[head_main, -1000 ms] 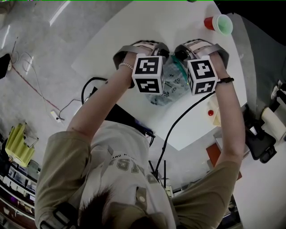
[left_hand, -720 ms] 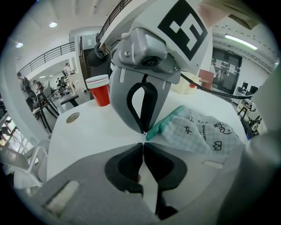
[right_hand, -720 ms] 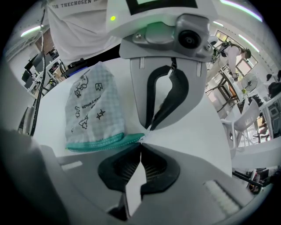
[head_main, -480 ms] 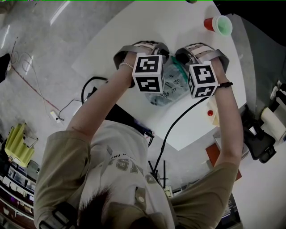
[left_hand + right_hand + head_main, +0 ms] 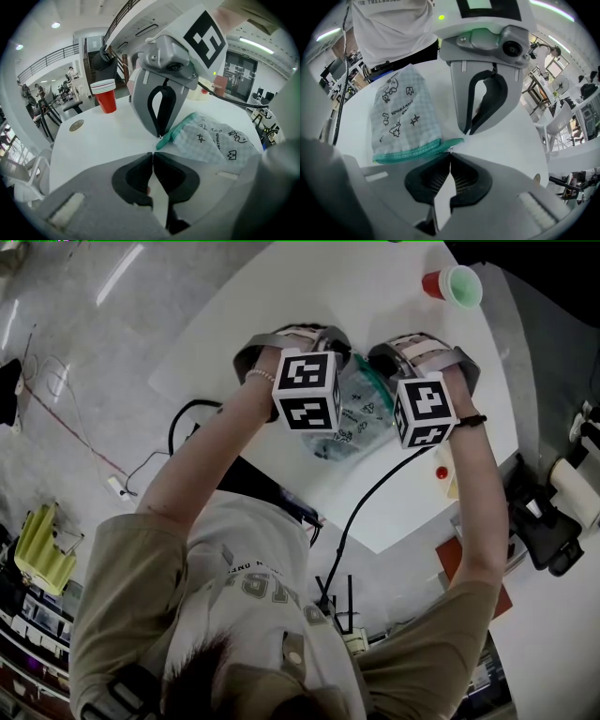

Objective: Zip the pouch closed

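Left gripper (image 5: pixel 345 354), right gripper (image 5: pixel 378 359), pouch (image 5: pixel 361 418) between

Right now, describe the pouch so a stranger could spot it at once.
On the white table, look where the left claw and right claw meet. The pouch lies there: pale checked fabric, black doodles, teal zipper edge, unlike the red cups nearby.
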`<state>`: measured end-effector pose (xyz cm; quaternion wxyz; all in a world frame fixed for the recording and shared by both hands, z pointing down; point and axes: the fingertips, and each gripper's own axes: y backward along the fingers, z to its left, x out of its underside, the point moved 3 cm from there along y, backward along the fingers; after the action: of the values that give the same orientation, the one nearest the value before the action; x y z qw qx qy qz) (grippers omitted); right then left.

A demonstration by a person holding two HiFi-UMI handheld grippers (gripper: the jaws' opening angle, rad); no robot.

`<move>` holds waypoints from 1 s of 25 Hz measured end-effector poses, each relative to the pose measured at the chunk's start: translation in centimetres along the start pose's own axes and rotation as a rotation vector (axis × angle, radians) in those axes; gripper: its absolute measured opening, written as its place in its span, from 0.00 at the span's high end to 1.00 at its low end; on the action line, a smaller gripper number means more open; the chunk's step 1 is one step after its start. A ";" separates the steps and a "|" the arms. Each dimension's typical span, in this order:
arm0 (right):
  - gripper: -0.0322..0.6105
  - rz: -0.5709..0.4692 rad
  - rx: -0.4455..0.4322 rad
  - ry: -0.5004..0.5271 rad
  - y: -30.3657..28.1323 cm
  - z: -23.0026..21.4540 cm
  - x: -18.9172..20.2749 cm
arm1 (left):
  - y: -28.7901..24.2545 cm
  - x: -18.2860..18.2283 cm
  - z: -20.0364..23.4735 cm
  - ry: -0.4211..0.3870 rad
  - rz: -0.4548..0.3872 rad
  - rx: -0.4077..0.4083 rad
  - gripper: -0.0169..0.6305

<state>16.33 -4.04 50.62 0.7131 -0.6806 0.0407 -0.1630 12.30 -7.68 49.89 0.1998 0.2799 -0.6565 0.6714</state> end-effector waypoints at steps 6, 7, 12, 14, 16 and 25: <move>0.94 0.008 0.013 -0.010 -0.1 0.5 0.4 | -0.1 -0.1 -0.2 0.013 -0.006 0.019 0.94; 0.94 0.009 0.019 -0.014 -0.1 0.5 0.4 | -0.2 -0.1 -0.2 0.015 -0.006 0.020 0.94; 0.94 0.008 0.035 -0.028 0.0 0.8 0.5 | -0.2 0.0 -0.2 0.020 -0.002 0.020 0.94; 0.94 0.010 0.033 -0.030 0.1 1.0 0.5 | -0.1 -0.1 -0.1 0.021 -0.002 0.018 0.94; 0.94 0.013 0.031 -0.034 0.1 1.2 0.6 | -0.1 -0.1 -0.1 0.024 -0.003 0.021 0.94; 0.94 0.008 0.037 -0.072 0.3 1.8 0.6 | -0.1 -0.1 -0.2 0.034 -0.001 0.035 0.94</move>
<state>17.41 -2.51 50.55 0.7273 -0.6726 0.0146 -0.1361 12.42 -7.47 49.92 0.2066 0.2723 -0.6410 0.6872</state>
